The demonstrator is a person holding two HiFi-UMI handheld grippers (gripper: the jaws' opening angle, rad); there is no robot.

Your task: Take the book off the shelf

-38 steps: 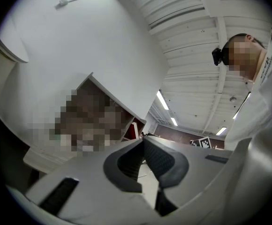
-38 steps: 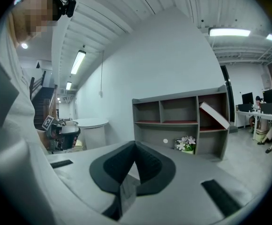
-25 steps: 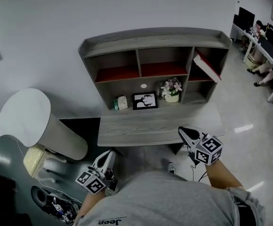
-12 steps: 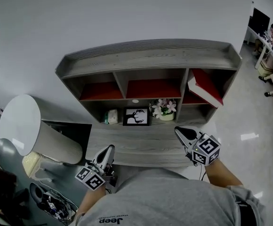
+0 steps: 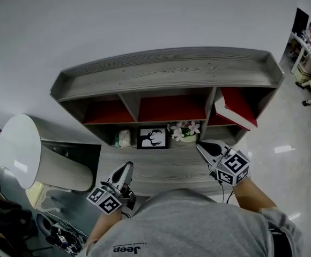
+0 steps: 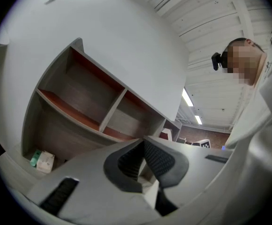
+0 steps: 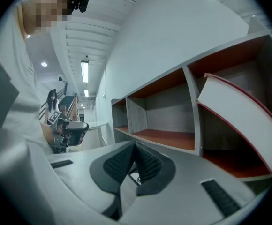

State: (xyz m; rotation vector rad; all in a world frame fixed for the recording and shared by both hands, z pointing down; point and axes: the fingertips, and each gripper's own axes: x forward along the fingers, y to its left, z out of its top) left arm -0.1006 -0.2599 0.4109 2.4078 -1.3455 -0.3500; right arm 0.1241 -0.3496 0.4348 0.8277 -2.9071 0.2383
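At two o'clock in head view: book [image 5: 236, 107] tilted in shelf's [image 5: 166, 71] right bay, apart from right gripper [image 5: 205, 148]; left gripper [image 5: 124, 171] at seven. Left gripper view: fingers [image 6: 160, 159] clenched, empty. Right gripper view: likewise clenched, empty; book at three o'clock. Release before reaching, then clamp book's lower corner.

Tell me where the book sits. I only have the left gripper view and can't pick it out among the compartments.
Observer: The book leans tilted in the upper right compartment of the shelf, with its red cover showing.
Operator: Is the right gripper on it?
Observer: No. The right gripper hangs below and in front of the book, apart from it, with its jaws together and nothing between them.
Operator: Anything close to that gripper?
Observer: A pot of flowers stands in the shelf's lower row, just left of the gripper's tip.
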